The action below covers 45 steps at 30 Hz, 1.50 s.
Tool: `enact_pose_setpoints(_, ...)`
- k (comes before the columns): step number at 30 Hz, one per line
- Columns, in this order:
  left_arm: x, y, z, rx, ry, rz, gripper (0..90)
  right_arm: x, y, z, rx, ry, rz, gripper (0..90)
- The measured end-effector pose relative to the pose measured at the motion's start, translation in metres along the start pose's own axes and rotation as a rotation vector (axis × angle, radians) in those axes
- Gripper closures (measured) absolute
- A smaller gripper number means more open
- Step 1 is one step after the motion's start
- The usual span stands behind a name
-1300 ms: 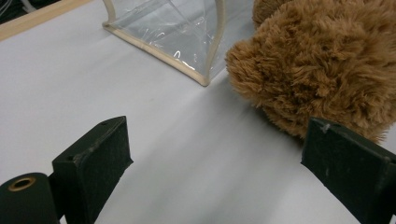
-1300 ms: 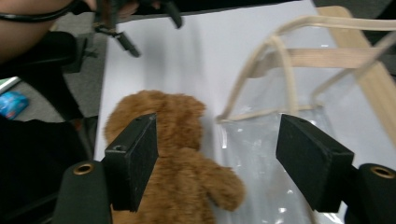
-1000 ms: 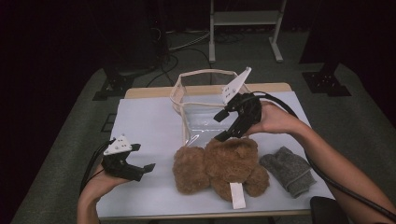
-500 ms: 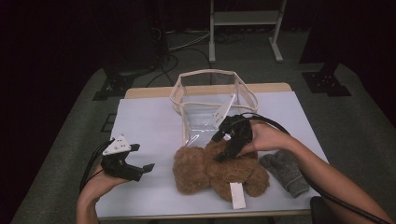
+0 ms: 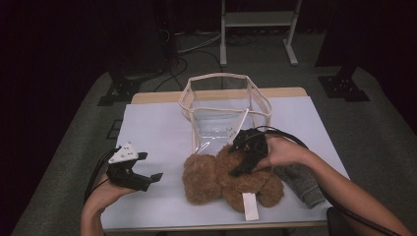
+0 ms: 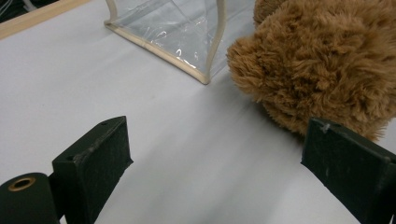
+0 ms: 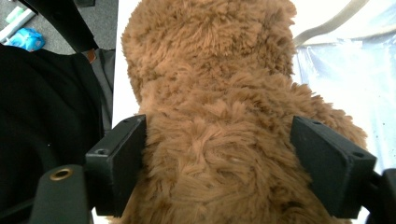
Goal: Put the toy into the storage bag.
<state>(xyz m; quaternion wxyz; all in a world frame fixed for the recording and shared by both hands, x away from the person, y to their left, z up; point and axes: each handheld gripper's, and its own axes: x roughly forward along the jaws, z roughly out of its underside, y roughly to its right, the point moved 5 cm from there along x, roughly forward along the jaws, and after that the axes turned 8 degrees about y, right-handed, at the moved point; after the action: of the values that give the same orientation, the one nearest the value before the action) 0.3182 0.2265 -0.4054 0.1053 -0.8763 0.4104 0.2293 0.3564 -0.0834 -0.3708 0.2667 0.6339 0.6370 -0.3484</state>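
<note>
A brown plush bear point(image 5: 216, 179) lies on the white table point(image 5: 157, 128) near the front edge, with a white tag point(image 5: 250, 206) on its near side. My right gripper point(image 5: 241, 169) has come down over its body. Its jaws have just been opening and stand wide on either side of the fur point(image 7: 210, 70), not squeezing it. My left gripper point(image 5: 150, 179) hovers open to the left of the bear point(image 6: 317, 60), nothing between its fingers point(image 6: 93, 154). A clear plastic bag with a cream rim point(image 5: 221, 77) stands open behind the bear.
A grey knitted piece point(image 5: 301, 182) lies to the right of the bear, by my right forearm. The bag's corner point(image 6: 205, 70) sits just left of the bear's head. Bare table stretches between the left gripper and the bag. A metal stand point(image 5: 255, 19) is on the floor beyond.
My right gripper has dropped from above the bag down onto the bear, towards the front. The left gripper has stayed where it was.
</note>
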Motion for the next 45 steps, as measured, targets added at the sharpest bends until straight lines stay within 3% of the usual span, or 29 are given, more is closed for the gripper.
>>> enact_pose_setpoints(16,-0.001,-0.001,0.002,-0.001,-0.007,0.002,7.0,0.011,-0.001,0.015,0.002,-0.025,0.004,15.9)
enact_pose_setpoints(25,-0.001,-0.002,0.002,-0.004,-0.005,0.001,7.0,0.016,0.001,0.025,0.023,-0.004,-0.005,17.1)
enact_pose_setpoints(39,0.001,-0.002,0.004,-0.005,-0.011,0.006,7.0,0.022,0.000,0.035,0.030,-0.002,-0.005,34.4)
enact_pose_setpoints(45,0.002,-0.002,0.005,-0.009,-0.011,0.006,7.0,0.021,0.001,0.037,0.030,0.022,0.003,44.3)
